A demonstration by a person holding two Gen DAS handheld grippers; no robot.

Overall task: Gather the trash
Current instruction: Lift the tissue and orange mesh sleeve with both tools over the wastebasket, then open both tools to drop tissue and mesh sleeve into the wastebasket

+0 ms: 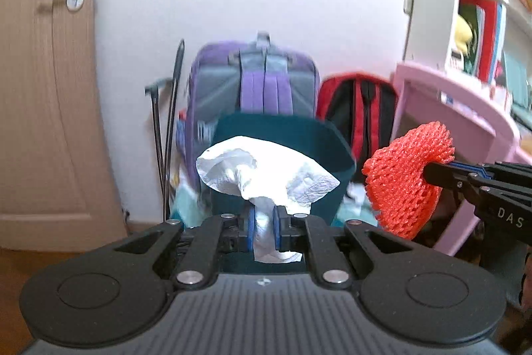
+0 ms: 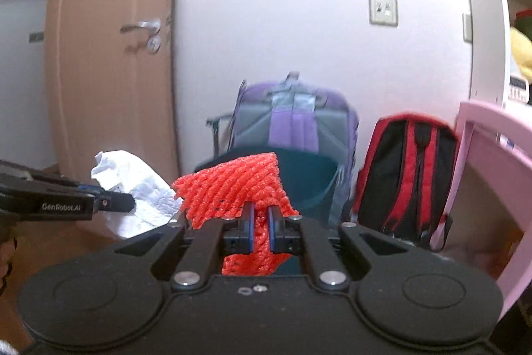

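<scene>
1. Left wrist view: left gripper (image 1: 264, 217) is clamped on a white tissue (image 1: 262, 175). It is crumpled, soft and embossed, flaring out above the blue pads (image 1: 251, 223), with a tail hanging below them. The dark teal bin (image 1: 309, 142) sits directly ahead and its rim shows behind the tissue.
2. Same view: the right gripper (image 1: 429, 172) comes in from the right, pinched on an orange foam net (image 1: 404, 177). The net is open mesh, springy and folded into a fan shape. It is held near the bin's right edge, not over the opening as far as I can tell.
3. Right wrist view: right gripper (image 2: 261, 218) has its jaws closed on the foam net (image 2: 232, 192), with mesh bulging above and below the pads. The bin (image 2: 309, 175) is just beyond. The left gripper (image 2: 131, 202) with the tissue (image 2: 133, 185) sits off to the left.
4. Progress, my read: both pieces are picked up and carried to the bin, but neither has been dropped. Remaining steps are to move over the opening and release each one. Bin contents aren't visible.
5. Background: purple backpack (image 2: 296, 118), red-black backpack (image 2: 405, 168), pink worktop (image 1: 459, 102), wooden door (image 1: 40, 82).
</scene>
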